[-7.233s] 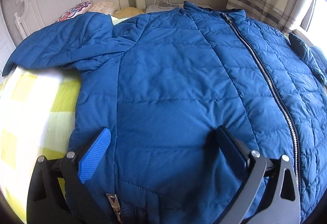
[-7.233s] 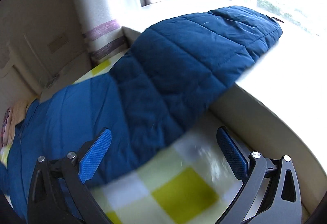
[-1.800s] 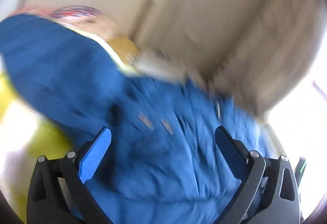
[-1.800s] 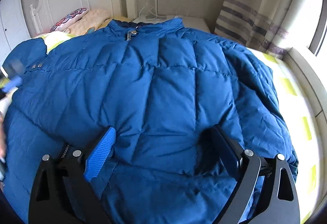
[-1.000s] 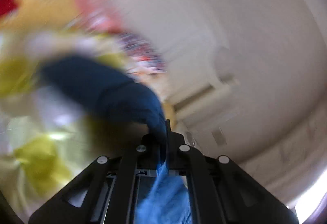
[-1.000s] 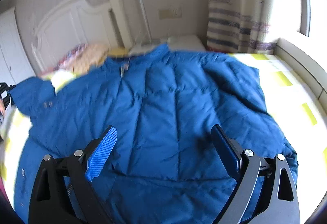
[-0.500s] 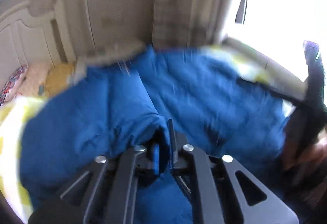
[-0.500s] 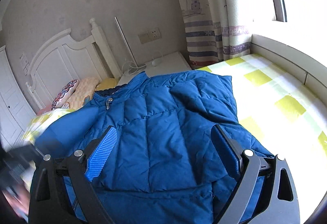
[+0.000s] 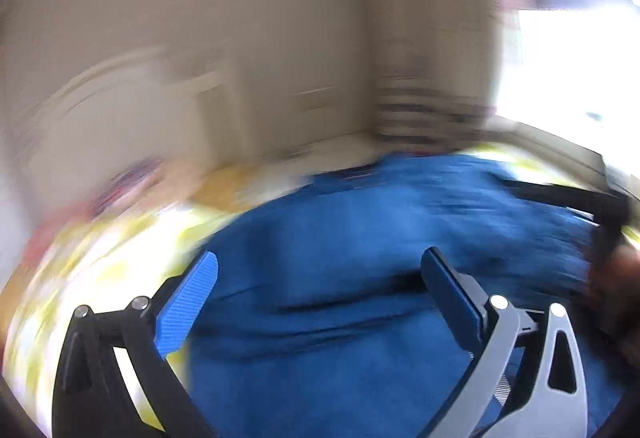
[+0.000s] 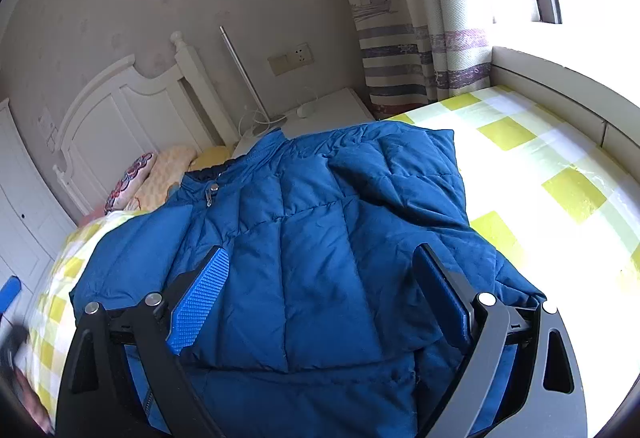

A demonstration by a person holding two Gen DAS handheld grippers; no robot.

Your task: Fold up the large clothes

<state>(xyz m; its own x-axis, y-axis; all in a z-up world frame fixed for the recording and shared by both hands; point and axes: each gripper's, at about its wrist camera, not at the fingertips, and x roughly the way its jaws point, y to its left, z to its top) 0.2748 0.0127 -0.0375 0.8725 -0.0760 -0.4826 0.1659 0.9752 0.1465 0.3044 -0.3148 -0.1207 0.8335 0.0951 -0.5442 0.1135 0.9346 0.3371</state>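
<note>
Two gripper views are being given, and one blue quilted jacket is being shown in both. In the right wrist view the jacket is lying across the middle and lower part of the frame, on a bed covered by a yellow and white checked sheet. Its padded fabric is being divided into stitched panels, and light creasing is being shown across them. A sleeve is lying folded inward over the body at centre right, and a second folded layer is being seen at the left edge. The collar, with a metal zipper pull, is pointing toward the upper left, where pillows are resting against a white headboard. A striped curtain is hanging at upper right.

The right gripper is being held above the jacket's lower part with its jaws spread wide, and nothing is being gripped between them.

The left wrist view is being heavily smeared by blur. The jacket is filling its lower centre and right, with the checked sheet at lower left. The left gripper is likewise being held wide open over the fabric, with nothing caught between its blue pads.
</note>
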